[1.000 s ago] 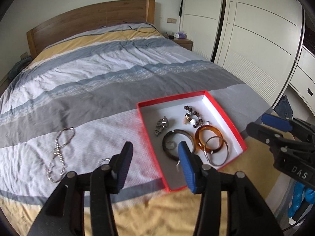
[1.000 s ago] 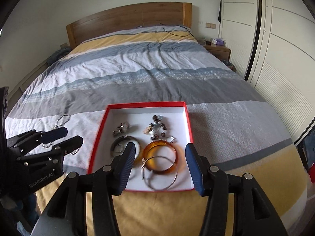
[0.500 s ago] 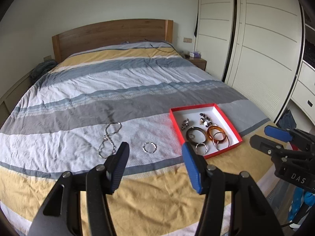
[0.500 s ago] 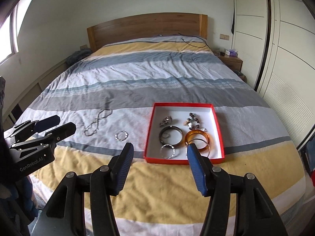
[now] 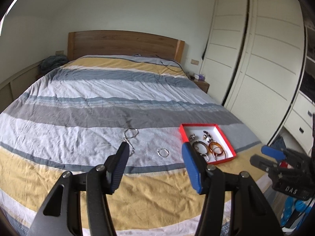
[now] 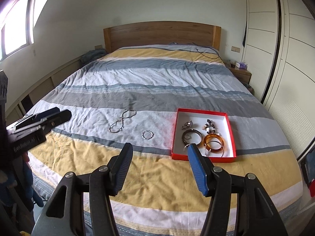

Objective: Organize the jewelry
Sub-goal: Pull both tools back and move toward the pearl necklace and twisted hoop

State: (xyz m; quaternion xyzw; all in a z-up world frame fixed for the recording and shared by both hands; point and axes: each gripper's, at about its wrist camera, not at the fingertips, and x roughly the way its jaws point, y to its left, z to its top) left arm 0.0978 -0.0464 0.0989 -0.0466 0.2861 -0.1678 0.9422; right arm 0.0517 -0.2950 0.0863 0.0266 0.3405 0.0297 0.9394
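A red box (image 6: 202, 110) with a white floor lies on the striped bed near its right side. In it are an amber bangle (image 6: 213, 141), a dark bangle (image 6: 192, 135), thin silver hoops, a beaded piece (image 6: 209, 125) and a silver charm (image 6: 188, 124). Left of the box, on the cover, lie a silver ring (image 6: 147, 134) and a silver chain (image 6: 122, 122). My right gripper (image 6: 160, 147) hangs open over the yellow stripe, nothing between its pads. My left gripper (image 5: 155, 146) is open and empty, short of the ring (image 5: 163, 153), chain (image 5: 130, 135) and box (image 5: 198, 125).
The bed's foot edge runs just below both grippers. A wooden headboard (image 6: 161, 33) stands at the far end, with a black cable (image 6: 206, 54) on the cover near it. White wardrobe doors (image 5: 256, 59) line the right side, beside a nightstand (image 6: 241, 71).
Both grippers have drawn back and upward from the red box, which now looks small and far. The ring and chain have come into full view. Nothing was picked up.
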